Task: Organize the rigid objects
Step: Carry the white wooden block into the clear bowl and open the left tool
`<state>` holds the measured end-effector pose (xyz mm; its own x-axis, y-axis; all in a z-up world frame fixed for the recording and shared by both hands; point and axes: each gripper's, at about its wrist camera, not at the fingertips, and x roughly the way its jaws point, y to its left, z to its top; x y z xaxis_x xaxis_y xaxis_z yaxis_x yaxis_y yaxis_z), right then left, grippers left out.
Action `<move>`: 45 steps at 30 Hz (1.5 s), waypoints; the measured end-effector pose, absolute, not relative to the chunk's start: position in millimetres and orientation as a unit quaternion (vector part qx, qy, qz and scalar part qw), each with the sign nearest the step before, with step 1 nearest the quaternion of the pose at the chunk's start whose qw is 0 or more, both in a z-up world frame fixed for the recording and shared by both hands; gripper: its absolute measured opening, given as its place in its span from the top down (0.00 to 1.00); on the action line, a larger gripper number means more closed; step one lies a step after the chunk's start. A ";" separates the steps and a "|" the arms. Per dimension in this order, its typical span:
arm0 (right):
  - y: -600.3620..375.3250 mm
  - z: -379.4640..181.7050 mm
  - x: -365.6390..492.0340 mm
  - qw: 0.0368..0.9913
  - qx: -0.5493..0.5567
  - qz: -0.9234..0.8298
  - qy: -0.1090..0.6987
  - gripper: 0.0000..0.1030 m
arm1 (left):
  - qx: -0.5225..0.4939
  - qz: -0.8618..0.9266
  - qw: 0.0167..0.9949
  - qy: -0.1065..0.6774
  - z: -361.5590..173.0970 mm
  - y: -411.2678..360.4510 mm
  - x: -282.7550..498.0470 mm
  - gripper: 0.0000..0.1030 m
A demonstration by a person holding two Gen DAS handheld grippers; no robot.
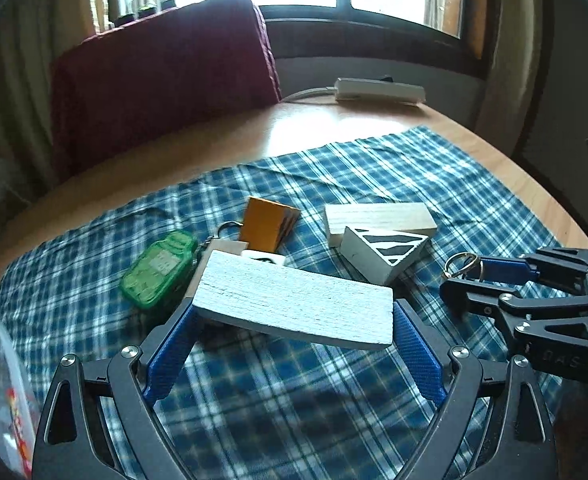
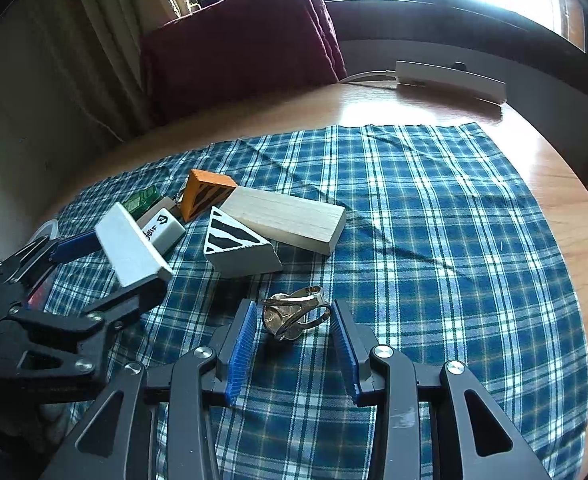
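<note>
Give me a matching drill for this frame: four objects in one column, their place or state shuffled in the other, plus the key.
Things
1. white flat block
2. metal ring
3. zebra-striped wedge
4. green jar-shaped charm

Places or states
A. lying on the plaid cloth against the plain wooden block
B. between the open fingers of the right gripper
C. on the cloth at the far left of the pile
D. clamped in the left gripper, lifted off the cloth

Pairs: 1-D, 2-B, 3-A, 4-C
</note>
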<state>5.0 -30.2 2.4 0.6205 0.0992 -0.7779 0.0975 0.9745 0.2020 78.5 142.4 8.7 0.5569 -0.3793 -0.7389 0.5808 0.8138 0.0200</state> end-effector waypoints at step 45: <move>11.1 13.4 -20.0 0.909 0.118 0.047 0.396 0.61 | -0.030 -0.002 0.956 0.292 41.6 311.4 43.6 0.09</move>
